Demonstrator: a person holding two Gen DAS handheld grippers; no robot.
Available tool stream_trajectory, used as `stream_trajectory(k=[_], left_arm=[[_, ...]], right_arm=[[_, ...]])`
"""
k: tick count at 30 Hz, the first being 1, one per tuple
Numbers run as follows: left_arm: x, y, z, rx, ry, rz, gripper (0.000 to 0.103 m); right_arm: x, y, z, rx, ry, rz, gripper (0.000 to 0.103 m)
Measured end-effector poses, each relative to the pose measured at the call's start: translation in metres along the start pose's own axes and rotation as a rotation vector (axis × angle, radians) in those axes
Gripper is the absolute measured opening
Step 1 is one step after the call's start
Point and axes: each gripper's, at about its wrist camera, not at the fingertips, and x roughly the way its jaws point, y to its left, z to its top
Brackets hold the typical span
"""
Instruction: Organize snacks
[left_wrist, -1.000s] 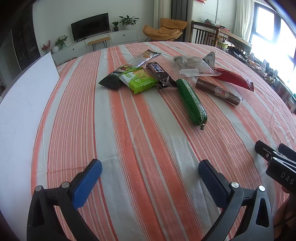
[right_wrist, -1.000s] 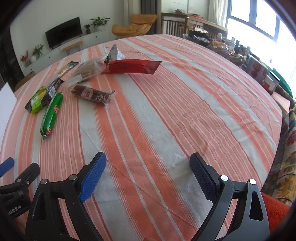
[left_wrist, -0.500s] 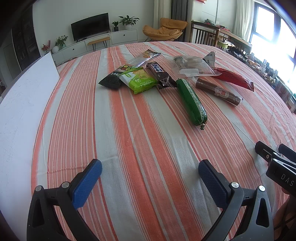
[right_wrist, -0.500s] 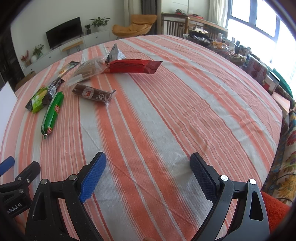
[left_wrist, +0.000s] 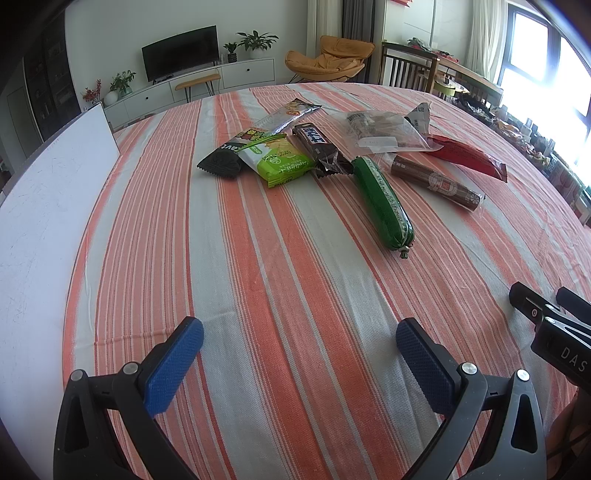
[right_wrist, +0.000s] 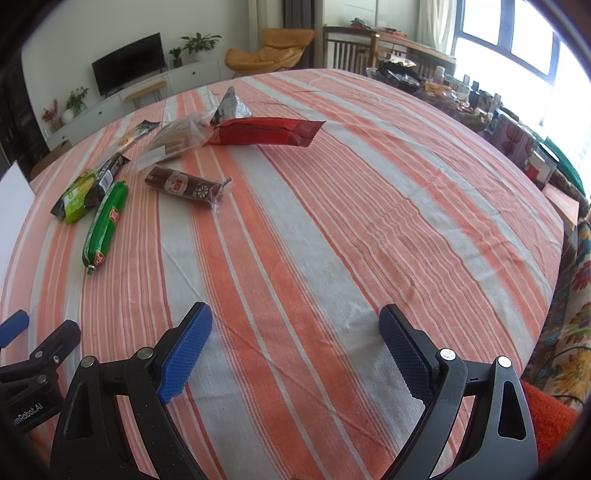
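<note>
Nothing has moved since the earlier frames: both grippers hang where they were, and every snack lies as it lay. By that stillness, the sorting has not begun.

On the left gripper (left_wrist: 299, 350) the blue fingers (left_wrist: 173, 365) are spread wide with only striped cloth between them. The right gripper (right_wrist: 295, 343) matches it, fingers (right_wrist: 184, 358) parted and empty, low over the near edge of the tabletop (right_wrist: 332, 240).

Farther out, well apart from both, the snacks sit in a loose cluster. Nearest is the green sausage (left_wrist: 382, 203), alone on the cloth. Just beyond it a brown roll (left_wrist: 436, 182) lies beside a red packet (left_wrist: 465, 157). A clear bag (left_wrist: 380, 134) partly overlaps the red packet's end. To the left, a chocolate bar (left_wrist: 319, 147) touches a lime-green wafer pack (left_wrist: 280, 164), which rests on a dark packet (left_wrist: 219, 166); a silver pouch (left_wrist: 290, 114) lies behind them. A white board (left_wrist: 48, 221) stands along the left edge.

Likely the first reach is to the green sausage, the closest and least tangled.
</note>
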Motion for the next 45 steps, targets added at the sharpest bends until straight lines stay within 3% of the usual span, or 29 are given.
stream_trajectory(k=[31, 34, 38, 42, 45], left_arm=[[0.000, 0.001, 0.000, -0.001, 0.001, 0.002, 0.103], [-0.001, 0.006, 0.002, -0.003, 0.038, -0.002, 0.103], [-0.012, 0.036, 0.035, -0.150, 0.051, -0.036, 0.103], [-0.016, 0.072, 0.100, -0.319, 0.018, -0.047, 0.102], [0.014, 0.071, 0.154, -0.210, 0.094, -0.007, 0.102]], right_arm=[[-0.002, -0.001, 0.000, 0.000, -0.009, 0.002, 0.094], [-0.002, -0.001, 0.000, 0.000, -0.010, 0.002, 0.094], [-0.002, -0.001, 0.001, 0.002, -0.012, 0.001, 0.094], [-0.002, 0.000, 0.001, 0.005, -0.016, -0.001, 0.095], [-0.002, -0.001, 0.001, 0.005, -0.016, 0.000, 0.095]])
